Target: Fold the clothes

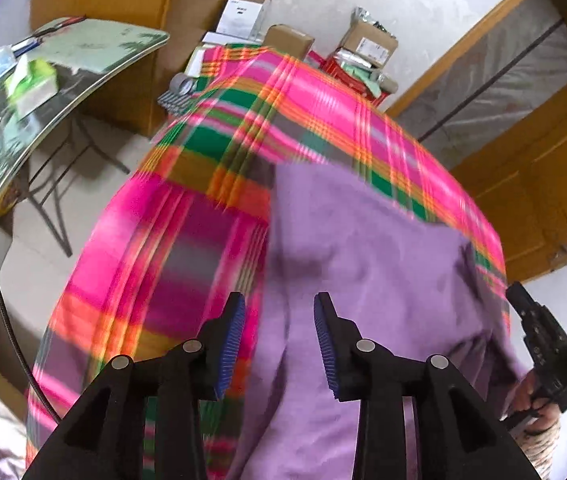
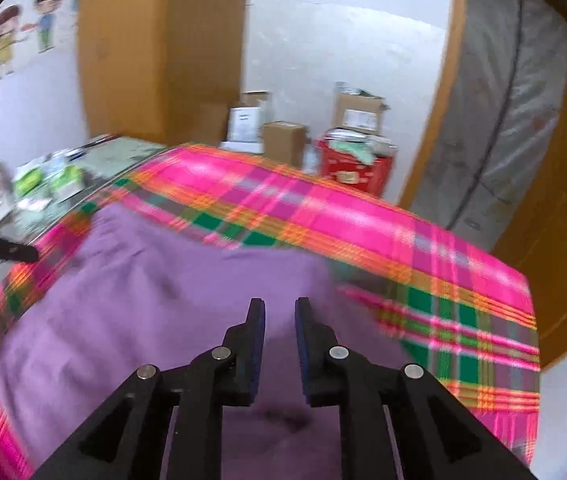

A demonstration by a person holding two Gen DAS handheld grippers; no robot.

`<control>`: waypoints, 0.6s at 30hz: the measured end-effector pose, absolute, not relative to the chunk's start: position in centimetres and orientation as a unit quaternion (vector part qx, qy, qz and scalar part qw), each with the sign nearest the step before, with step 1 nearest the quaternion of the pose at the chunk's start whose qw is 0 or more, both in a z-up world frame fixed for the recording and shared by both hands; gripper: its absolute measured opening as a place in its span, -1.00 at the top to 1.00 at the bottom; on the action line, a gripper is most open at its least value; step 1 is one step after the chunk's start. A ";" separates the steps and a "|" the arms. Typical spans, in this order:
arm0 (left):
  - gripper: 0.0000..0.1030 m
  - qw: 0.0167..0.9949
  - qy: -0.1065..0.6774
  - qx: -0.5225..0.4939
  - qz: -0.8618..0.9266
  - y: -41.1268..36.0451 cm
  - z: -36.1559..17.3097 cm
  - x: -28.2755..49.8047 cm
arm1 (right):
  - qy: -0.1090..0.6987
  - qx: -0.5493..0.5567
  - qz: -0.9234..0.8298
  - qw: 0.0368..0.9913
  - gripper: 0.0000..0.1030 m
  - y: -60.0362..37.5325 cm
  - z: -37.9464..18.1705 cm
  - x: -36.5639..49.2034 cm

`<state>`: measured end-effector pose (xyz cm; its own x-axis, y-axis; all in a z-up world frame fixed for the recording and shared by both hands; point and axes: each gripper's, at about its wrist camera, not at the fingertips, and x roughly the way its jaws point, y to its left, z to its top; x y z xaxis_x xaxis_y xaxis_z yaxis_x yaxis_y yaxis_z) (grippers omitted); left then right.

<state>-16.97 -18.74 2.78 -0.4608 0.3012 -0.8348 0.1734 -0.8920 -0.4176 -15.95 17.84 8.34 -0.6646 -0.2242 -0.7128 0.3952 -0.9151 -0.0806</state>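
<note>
The left gripper [image 1: 279, 308] hangs above the purple cloth [image 1: 363, 280]. Its two fingers are apart, and nothing is between them. The blue pads [image 1: 230, 344] touch no cloth.

The right gripper [image 2: 279, 312] is also above the purple cloth [image 2: 163, 300]. Its fingers have a small gap between them and hold nothing. In the left wrist view, this gripper shows at the right edge of the purple cloth, with a hand [image 1: 539, 412] around its handle.

The purple cloth lies flat on the pink checked blanket [image 2: 363, 216]. It covers the near part of the blanket. The blanket's pink, green and orange stripes show past the cloth's far edge and on both of its sides.

Left of the purple cloth stands a folding table [image 1: 95, 60] with small green boxes [image 1: 31, 80] on it. Far behind the purple cloth, by the white wall, are brown cardboard boxes [image 2: 283, 140] and a red box [image 2: 355, 168]. To the right of the boxes is a wooden door frame [image 2: 439, 120].
</note>
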 end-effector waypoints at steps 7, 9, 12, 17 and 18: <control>0.28 0.039 -0.229 -0.542 0.808 -19.3 0.7 -10.9 | 0.127 0.389 -0.868 0.282 0.49 16.3 7.2 -7.4; 0.23 0.041 -0.234 -0.545 0.804 -19.5 0.2 -9.4 | 0.125 0.394 -0.858 0.306 0.39 16.2 6.6 -5.5; 0.08 0.046 -0.253 -0.545 0.798 -19.8 -0.6 -7.4 | 0.123 0.400 -0.845 0.332 0.29 16.3 5.8 -3.1; 0.01 0.056 -0.276 -0.536 0.796 -19.6 -1.3 -5.5 | 0.164 0.394 -0.829 0.360 0.26 15.4 4.5 0.4; -0.01 0.058 -0.274 -0.532 0.799 -19.4 -1.4 -5.2 | 0.178 0.391 -0.827 0.362 0.23 15.2 4.1 1.0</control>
